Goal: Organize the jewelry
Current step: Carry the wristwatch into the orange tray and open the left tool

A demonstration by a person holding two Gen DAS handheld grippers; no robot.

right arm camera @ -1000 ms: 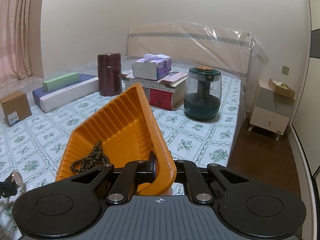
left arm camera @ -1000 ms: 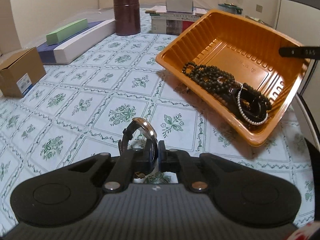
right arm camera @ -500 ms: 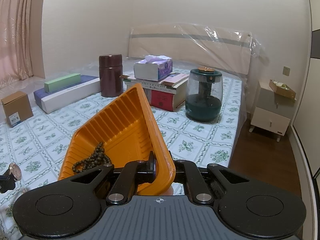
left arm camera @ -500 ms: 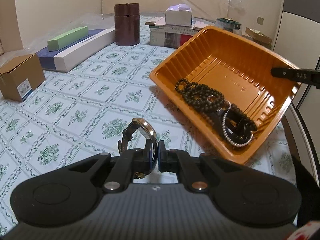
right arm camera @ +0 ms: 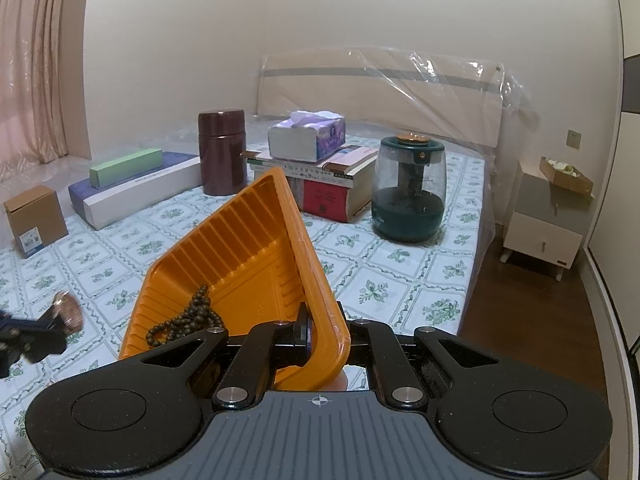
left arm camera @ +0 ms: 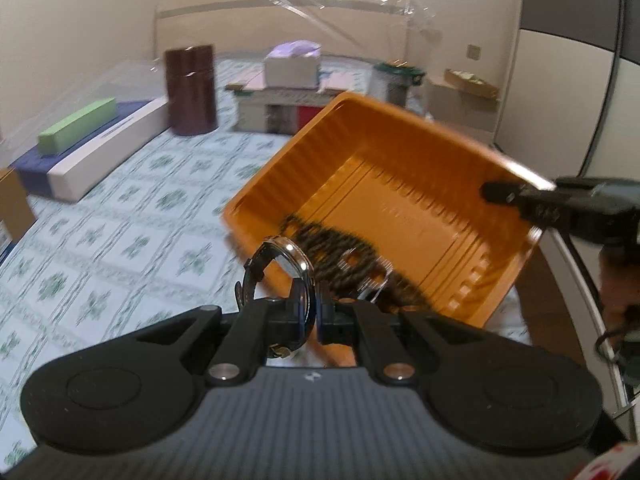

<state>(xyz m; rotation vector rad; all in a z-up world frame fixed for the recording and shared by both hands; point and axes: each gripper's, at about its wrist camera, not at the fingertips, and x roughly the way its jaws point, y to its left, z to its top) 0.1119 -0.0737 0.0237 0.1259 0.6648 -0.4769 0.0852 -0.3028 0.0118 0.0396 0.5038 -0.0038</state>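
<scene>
Left gripper [left arm camera: 318,314] clamped on small, rigid silver-rimmed wristwatch [left arm camera: 286,276], hovering just before thin, flexible orange plastic tray [right arm camera: 240,264]; right gripper [right arm camera: 324,346] pinching tray's raised rim. Light, slippery: best gripped by case edge.

bed [right arm camera: 384,280], books [right arm camera: 332,196], canister [right arm camera: 222,152], boxes [right arm camera: 132,188]

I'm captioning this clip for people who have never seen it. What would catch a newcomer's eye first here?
The orange tray, tilted up over the flower-patterned cover with the right gripper clamped on its rim, stands out first; dark beads lie in its low end. Next is the wristwatch pinched in the left gripper, just in front of the tray's near edge.
</scene>
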